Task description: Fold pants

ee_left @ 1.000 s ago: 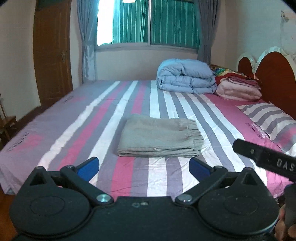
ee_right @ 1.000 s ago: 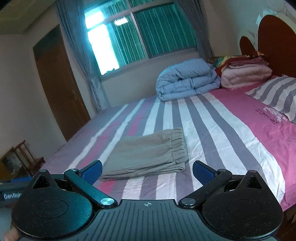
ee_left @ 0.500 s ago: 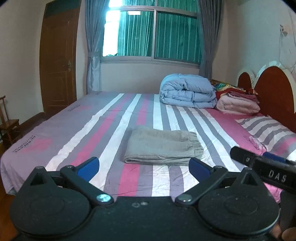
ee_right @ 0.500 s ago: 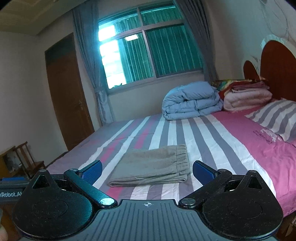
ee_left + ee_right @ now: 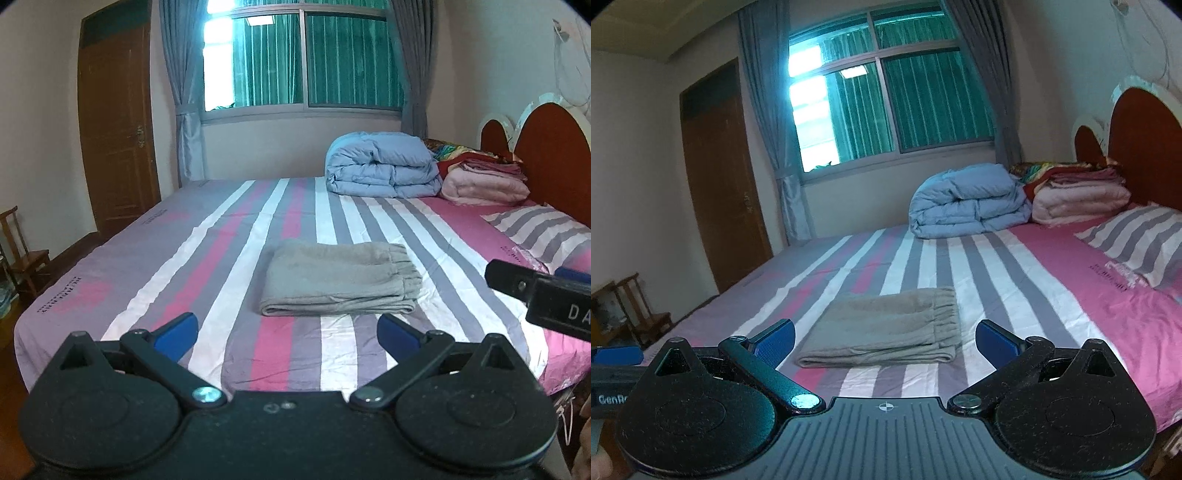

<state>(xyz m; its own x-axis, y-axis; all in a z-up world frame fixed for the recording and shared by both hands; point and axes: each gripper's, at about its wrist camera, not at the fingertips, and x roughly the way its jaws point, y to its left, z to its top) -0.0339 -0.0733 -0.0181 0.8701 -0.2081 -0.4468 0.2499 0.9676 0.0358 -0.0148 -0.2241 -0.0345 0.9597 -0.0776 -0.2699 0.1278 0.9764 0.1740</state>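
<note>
Lying folded on the striped bedsheet (image 5: 229, 266), the grey pants (image 5: 338, 278) sat well short of the blue duvet (image 5: 382, 168) by the window (image 5: 303, 59). A wooden door (image 5: 116, 125) stood left. The left gripper (image 5: 288, 334) and right gripper (image 5: 885, 341) gaped wide, holding nothing.

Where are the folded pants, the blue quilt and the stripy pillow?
folded pants (image 5: 338, 280), left wrist view, top layer.
blue quilt (image 5: 382, 164), left wrist view, front folds.
stripy pillow (image 5: 1137, 236), right wrist view, top face.

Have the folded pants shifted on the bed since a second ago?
No. The folded pants lie on the same stripes of the bed; only the cameras pulled back.
</note>
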